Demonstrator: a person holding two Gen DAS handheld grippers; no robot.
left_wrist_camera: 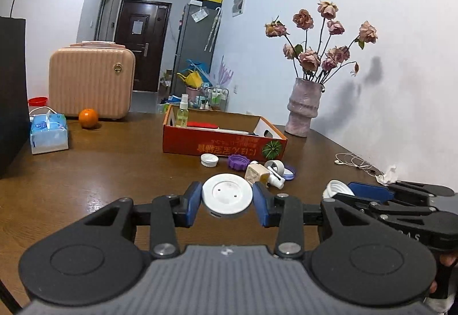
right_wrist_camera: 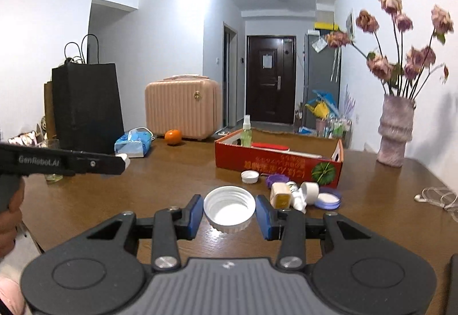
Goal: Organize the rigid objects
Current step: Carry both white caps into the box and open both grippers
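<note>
Left gripper (left_wrist_camera: 227, 202) grips a white disc (left_wrist_camera: 227, 198): flat, round, two small holes in its face and a slot in its rim, blue pads tight against both sides, held above the counter (left_wrist_camera: 114, 172). Right gripper (right_wrist_camera: 229, 213) grips a white cap (right_wrist_camera: 229, 208): ribbed outside, open side up, threaded inside, pads pressing on its rim.

Loose pieces lie in a cluster on the counter just in front of the red box (left_wrist_camera: 223, 140): a small white cap (left_wrist_camera: 209, 159), a purple ring (left_wrist_camera: 238, 162), a beige cube-shaped piece (left_wrist_camera: 256, 174), a white roll (left_wrist_camera: 274, 166), a blue-rimmed lid (right_wrist_camera: 327, 198). The box is open-topped, with a spray bottle (left_wrist_camera: 182, 112) upright at its far-left end and a flat red item inside.

Counter is dark brown wood, glossy. On it also: orange (left_wrist_camera: 88, 118), pink case (left_wrist_camera: 91, 80), tissue pack (left_wrist_camera: 48, 132), black bag (right_wrist_camera: 86, 103), vase (left_wrist_camera: 303, 106) of dried roses near the right wall, earphones (left_wrist_camera: 355, 162) by the right edge.

Room: white walls, dark door (right_wrist_camera: 270, 80) at the end of a hallway, grey fridge (left_wrist_camera: 194, 46).

Bare counter between the grippers and the cluster, and wide bare stretch to the left of the box.
</note>
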